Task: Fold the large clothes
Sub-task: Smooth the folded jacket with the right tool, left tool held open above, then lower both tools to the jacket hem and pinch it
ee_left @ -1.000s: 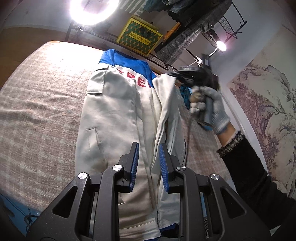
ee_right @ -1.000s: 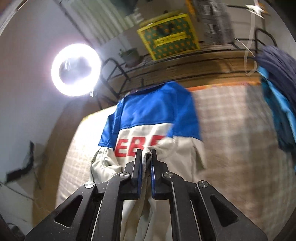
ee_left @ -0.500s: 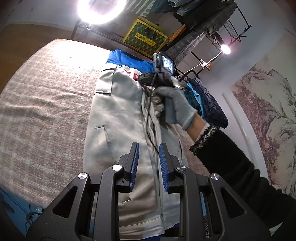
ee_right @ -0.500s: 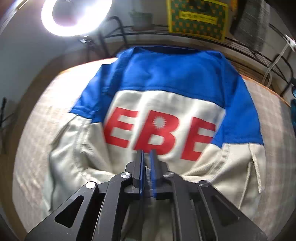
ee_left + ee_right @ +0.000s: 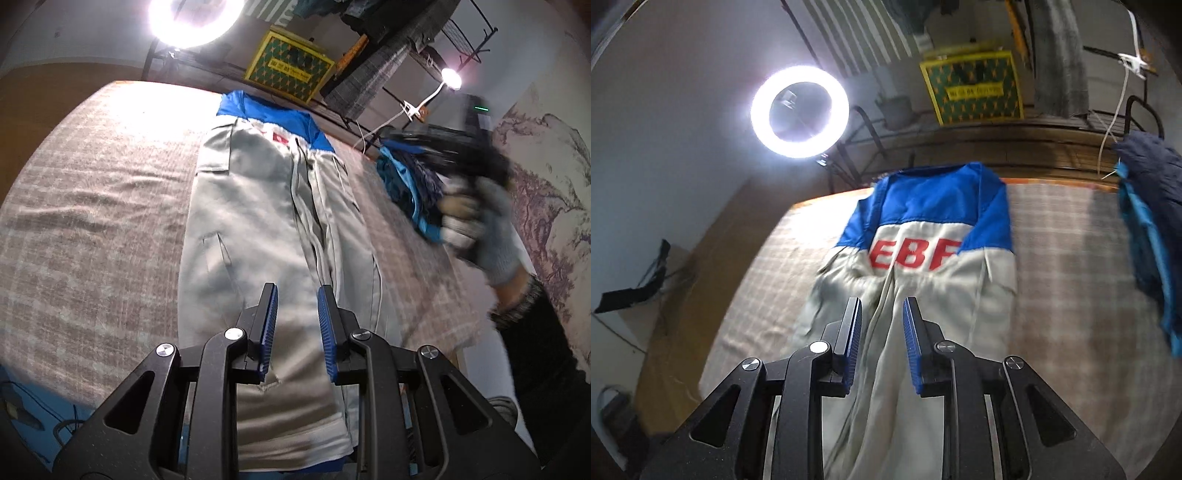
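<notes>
Since half a second ago the right tool (image 5: 881, 345) has let go of the sleeve fabric it was pinching and pulled back from the chest lettering, so its blue-padded fingers (image 5: 854, 339) now stand wide apart with nothing between them. From the left wrist view that same tool (image 5: 436, 142) appears blurred at the right edge, gripped by a grey-gloved right hand (image 5: 480, 225), away from the garment and in front of the heap of clothes.

A grey and blue jacket (image 5: 266, 229) lies lengthwise on the checked bed cover (image 5: 92, 221), its blue yoke (image 5: 934, 199) at the far end near the wooden edge and its hem nearest the left camera. Both side panels are folded inward and meet along a seam running down the middle, so the garment forms a long narrow strip. Red letters (image 5: 914, 254) show on the pale chest just below the blue, partly hidden by the folded-in fabric.

The left tool (image 5: 295, 325) hovers above the lower part of the jacket, its jaws wide and empty.

A heap of dark navy and turquoise clothes (image 5: 1148, 221) sits on the cover to the right of the jacket, apart from it. Beyond the bed a ring light (image 5: 799, 110) glows, and a yellow and green patterned box (image 5: 973, 86) rests on a metal rack.
</notes>
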Tool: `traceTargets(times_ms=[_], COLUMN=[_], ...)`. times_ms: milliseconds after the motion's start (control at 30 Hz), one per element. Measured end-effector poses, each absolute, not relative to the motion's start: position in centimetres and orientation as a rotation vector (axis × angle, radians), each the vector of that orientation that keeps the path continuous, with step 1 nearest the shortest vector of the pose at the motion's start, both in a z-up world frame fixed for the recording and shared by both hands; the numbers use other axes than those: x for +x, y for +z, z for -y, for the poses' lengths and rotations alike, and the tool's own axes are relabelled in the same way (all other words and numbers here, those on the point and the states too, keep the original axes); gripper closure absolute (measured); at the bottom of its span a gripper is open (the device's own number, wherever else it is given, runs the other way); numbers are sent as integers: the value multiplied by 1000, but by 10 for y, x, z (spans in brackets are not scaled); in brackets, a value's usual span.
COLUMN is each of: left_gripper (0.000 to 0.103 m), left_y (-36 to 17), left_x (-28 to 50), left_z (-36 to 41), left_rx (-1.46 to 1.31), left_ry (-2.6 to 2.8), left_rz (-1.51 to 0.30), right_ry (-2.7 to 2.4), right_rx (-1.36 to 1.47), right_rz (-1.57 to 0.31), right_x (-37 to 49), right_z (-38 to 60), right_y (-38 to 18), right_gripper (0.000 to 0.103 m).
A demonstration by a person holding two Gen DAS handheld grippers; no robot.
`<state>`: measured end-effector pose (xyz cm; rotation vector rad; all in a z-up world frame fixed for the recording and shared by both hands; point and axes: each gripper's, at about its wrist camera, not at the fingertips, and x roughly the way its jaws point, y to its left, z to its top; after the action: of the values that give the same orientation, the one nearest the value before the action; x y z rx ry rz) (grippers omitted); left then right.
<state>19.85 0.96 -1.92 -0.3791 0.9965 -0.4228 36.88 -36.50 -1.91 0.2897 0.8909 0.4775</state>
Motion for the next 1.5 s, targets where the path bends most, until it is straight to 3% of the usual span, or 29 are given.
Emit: traceTargets(times_ms=[200,400,633,833,1033,1233,1300,1333,1367,1433,1500], left_gripper=[81,81,82,82,81,81,74,57,50,50,49], left_y=[-29,-41,-54,-45,-66,-79,-75,-73,-72,-73,-78], left_x=[180,167,161,168,174,173,167,165,160,154,145], left_z=[13,45,64,47,15,6,-2,-5,-12,-22,-36], left_rx=[-317,-236,-237,-229,-271,-279,-290,-299,-314,-340,-388], left_ry=[-463,-496,-498,-430,-357,-359,-383,-394,-408,-431,-456], left_rz=[-1014,-1036,-1074,-1024,-1077,-1101,-1087,-1081,-1070,-1066,-1086], right_ry=[470,434,419,339,388,421,456,470,481,486,480], right_rx=[299,199,45,52,-91,-26,39,57,73,119,163], right_rz=[-869,-932,-907,-975,-1088,-1060,-1031,-1012,-990,-942,-907], right_x=[261,197,235,299,310,289,268,253,241,208,182], right_z=[377,365,325,297,242,252,274,288,297,329,355], right_y=[-2,-54,-77,-118,-162,-141,-123,-113,-106,-94,-89], right_gripper=[82,82,82,82,82,78,78,78,76,66,50])
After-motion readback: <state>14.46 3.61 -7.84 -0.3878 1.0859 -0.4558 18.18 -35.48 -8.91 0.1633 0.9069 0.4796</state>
